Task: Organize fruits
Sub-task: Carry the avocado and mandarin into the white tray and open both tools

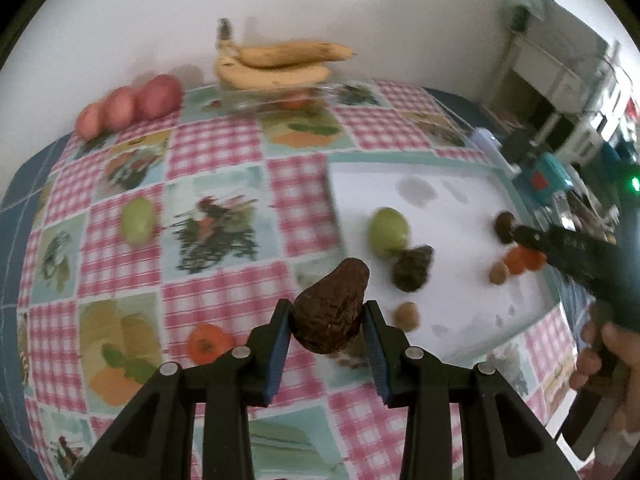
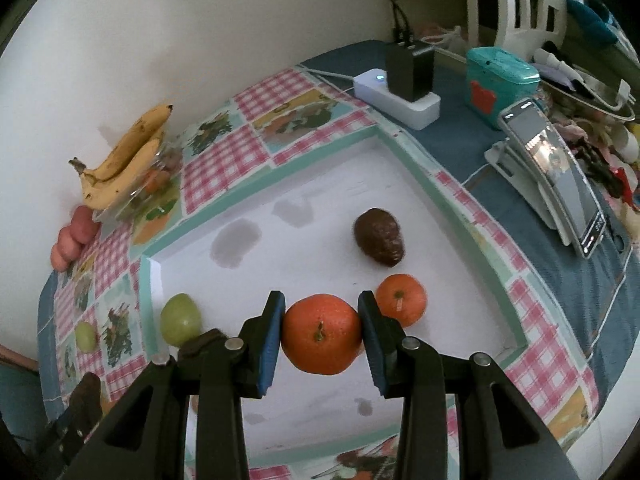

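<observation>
My left gripper is shut on a dark brown avocado and holds it above the checked tablecloth, near the left edge of the white tray. My right gripper is shut on an orange just over the tray. On the tray lie a second orange, another avocado and a green fruit. The left wrist view shows the green fruit, a dark avocado and two small brown fruits on the tray.
Bananas lie on a clear container at the back by the wall, red apples to their left. A green fruit and an orange lie on the cloth. A power strip, teal box and phone on a stand sit right.
</observation>
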{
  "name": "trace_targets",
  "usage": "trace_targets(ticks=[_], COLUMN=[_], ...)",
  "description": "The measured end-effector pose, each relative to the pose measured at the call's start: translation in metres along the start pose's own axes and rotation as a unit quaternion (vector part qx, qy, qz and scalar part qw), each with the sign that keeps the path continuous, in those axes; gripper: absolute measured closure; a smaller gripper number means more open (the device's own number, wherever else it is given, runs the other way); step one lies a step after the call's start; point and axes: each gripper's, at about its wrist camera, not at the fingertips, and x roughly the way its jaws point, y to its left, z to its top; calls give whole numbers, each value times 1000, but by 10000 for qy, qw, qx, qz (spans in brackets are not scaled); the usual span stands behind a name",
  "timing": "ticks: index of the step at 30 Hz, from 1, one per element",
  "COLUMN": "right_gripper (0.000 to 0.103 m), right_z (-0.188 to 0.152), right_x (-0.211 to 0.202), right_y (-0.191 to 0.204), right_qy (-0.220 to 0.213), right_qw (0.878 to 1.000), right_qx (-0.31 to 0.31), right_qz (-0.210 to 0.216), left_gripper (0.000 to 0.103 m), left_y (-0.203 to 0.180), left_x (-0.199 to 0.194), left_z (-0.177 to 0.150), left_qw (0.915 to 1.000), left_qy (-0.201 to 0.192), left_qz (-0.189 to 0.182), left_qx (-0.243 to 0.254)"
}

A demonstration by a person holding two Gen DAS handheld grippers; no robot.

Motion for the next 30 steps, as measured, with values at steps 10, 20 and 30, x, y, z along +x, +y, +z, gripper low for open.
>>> trace_targets(ticks=[10, 20, 30], right_gripper=[64, 64, 64], right_z=[8, 11, 10], right_x=[-6, 8, 28], right_y=[-18, -11, -8], right_qy=[-124, -120, -181], right_qw=[9998, 9993, 9992], right_qx=[120, 10, -211], right_qz=[-115, 340, 288], left_gripper=[65, 65, 65], left_y=[-49, -74, -77], left_x=[15, 38, 55], left_z=[-12, -25, -31], left_qw=[9974, 9934, 9916], left_qy=[221, 504, 791], left_qz=[-309, -234, -177], left_qx=[606, 1000, 1010])
